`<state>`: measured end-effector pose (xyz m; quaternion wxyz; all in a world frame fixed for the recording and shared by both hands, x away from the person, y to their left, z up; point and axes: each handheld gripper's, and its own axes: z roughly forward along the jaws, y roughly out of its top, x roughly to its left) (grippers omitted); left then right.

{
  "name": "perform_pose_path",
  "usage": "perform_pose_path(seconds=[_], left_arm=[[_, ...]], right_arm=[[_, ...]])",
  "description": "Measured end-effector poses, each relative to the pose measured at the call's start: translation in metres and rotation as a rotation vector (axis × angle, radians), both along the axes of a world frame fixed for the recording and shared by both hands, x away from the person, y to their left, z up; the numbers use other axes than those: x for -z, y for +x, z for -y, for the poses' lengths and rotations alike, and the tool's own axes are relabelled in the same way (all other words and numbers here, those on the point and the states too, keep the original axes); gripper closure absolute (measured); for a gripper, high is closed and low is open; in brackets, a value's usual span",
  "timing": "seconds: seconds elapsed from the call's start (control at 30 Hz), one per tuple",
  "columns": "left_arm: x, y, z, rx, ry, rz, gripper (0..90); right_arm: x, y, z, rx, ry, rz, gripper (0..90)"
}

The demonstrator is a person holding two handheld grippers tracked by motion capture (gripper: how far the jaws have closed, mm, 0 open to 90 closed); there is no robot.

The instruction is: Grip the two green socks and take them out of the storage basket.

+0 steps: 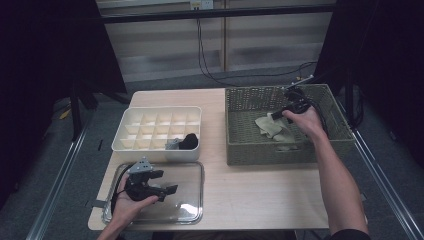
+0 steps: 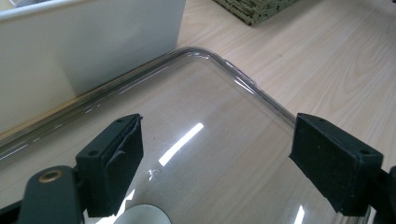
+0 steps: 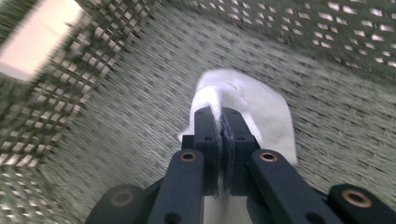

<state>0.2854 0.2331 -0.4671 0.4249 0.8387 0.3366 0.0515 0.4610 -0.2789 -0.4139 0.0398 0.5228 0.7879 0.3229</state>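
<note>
Nearest, at the left, the left gripper [image 1: 167,182] hovers over a clear, round-cornered plastic lid [image 1: 192,205] on the pale wood table [image 1: 250,190], its padded jaws wide apart, gripping nothing. Behind it sits a white divided organiser box [image 1: 157,127]. Far right, inside the woven wicker basket [image 1: 240,150], the right gripper [image 1: 272,116] is clamped on a soft pale sock [image 1: 267,126].
</note>
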Motion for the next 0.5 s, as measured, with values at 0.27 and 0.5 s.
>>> perform_pose_path(seconds=[0.27, 0.5], left_arm=[[-0.001, -0.003, 0.001, 0.010, 0.007, 0.007, 16.6], [-0.001, -0.005, 0.001, 0.012, 0.003, 0.004, 16.6]], right_arm=[[-0.007, -0.010, -0.002, -0.002, 0.064, 0.056, 86.5], [-0.019, -0.019, -0.002, -0.001, 0.115, 0.114, 86.5]])
